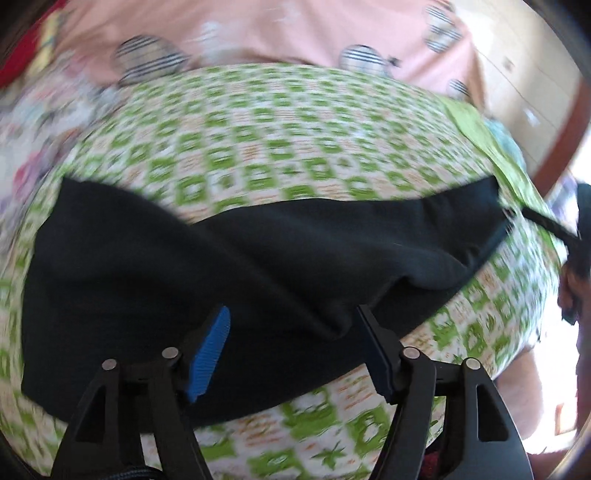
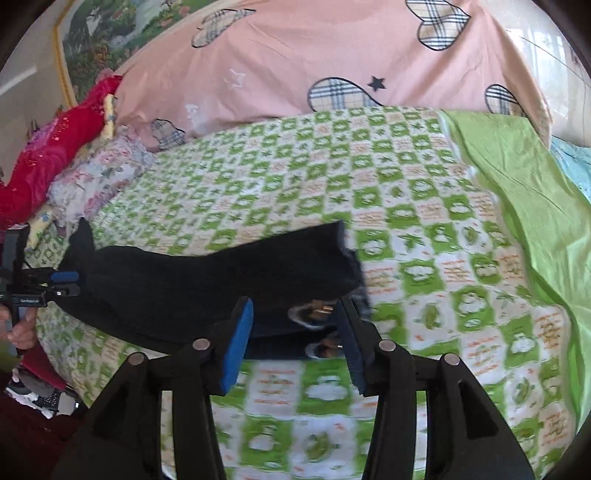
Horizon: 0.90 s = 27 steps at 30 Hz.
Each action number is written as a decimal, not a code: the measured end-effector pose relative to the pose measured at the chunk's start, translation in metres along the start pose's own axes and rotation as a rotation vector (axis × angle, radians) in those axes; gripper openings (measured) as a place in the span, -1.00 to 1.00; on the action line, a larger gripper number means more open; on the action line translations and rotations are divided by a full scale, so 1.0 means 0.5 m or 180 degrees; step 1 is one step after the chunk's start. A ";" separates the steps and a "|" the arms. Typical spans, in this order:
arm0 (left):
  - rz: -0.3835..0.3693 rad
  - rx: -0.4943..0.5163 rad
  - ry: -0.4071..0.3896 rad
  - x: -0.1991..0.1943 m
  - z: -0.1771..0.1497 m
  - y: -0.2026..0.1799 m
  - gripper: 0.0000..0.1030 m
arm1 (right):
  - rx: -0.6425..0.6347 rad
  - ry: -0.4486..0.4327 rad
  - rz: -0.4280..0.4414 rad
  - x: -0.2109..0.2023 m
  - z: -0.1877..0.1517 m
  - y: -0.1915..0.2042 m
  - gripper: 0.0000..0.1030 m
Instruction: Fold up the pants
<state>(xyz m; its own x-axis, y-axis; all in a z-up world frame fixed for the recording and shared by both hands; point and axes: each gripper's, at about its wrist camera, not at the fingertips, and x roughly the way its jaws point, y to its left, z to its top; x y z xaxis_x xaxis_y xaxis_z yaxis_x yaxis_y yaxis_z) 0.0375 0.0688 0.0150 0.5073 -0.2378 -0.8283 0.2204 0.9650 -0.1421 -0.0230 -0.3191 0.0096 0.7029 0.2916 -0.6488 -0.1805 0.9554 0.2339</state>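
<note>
- While the left wrist view is blurred, the main items read clearly: black pants (image 1: 229, 251) lie flat across the green-and-white checked bedspread (image 1: 280, 140), spanning it from side to side.
- Left gripper (image 1: 295, 332) sits over the near edge of the pants; jaws stand wide apart, nothing pressed between the pads. One blue pad (image 1: 208, 354) faces inward over the dark cloth; the other finger shows its dark edge only.
- Near edge of the pants carries a raised fold running toward the right-hand finger.
- Beyond the pants, at the far side of the bedspread, lies a pink quilt (image 1: 258, 29) with striped patches.
- At the right end of the pants a thin black part of the other tool shows; too blurred to tell more.
- Right wrist view: pants (image 2: 192, 280) lie on the same bedspread (image 2: 424, 229); their square-cut end sits just ahead of the right gripper (image 2: 297, 339).
- Right gripper jaws partly apart; pads do not press the cloth. A dark patterned layer under the pants' end lies between the fingers; what it is, cannot tell.
- Left gripper (image 2: 66, 282) shows at the far left end of the pants, blue pads apart, held in a hand (image 2: 22, 328).
- Plain green sheet (image 2: 524, 192) lies right of the pants; pink quilt (image 2: 314, 48) lies behind them.
</note>
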 end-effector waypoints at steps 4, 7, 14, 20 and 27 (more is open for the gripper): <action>0.0147 -0.0379 0.0089 -0.011 0.010 0.056 0.45 | -0.0104 -0.0009 0.0310 0.025 0.002 0.083 -0.07; 0.0263 -0.0632 0.0207 -0.008 0.028 0.090 0.45 | -0.0296 0.0064 0.0586 0.059 0.002 0.170 -0.07; 0.0421 -0.1038 0.0225 -0.010 0.097 0.127 0.45 | -0.0690 0.0205 0.1192 0.120 -0.008 0.351 -0.07; 0.0727 -0.1314 0.0391 0.022 0.162 0.157 0.47 | -0.0914 0.0367 0.1636 0.187 -0.020 0.482 -0.07; 0.1112 -0.1405 0.0533 0.074 0.163 0.195 -0.07 | -0.1160 0.0590 0.1651 0.278 -0.025 0.567 -0.07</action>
<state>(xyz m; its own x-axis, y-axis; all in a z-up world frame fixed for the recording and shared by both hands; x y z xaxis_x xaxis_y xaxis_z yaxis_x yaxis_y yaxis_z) 0.1459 0.1453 0.0147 0.3409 0.0886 -0.9359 -0.3221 0.9463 -0.0277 0.0152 -0.0070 -0.0233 0.3378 0.6907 -0.6394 -0.7082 0.6340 0.3107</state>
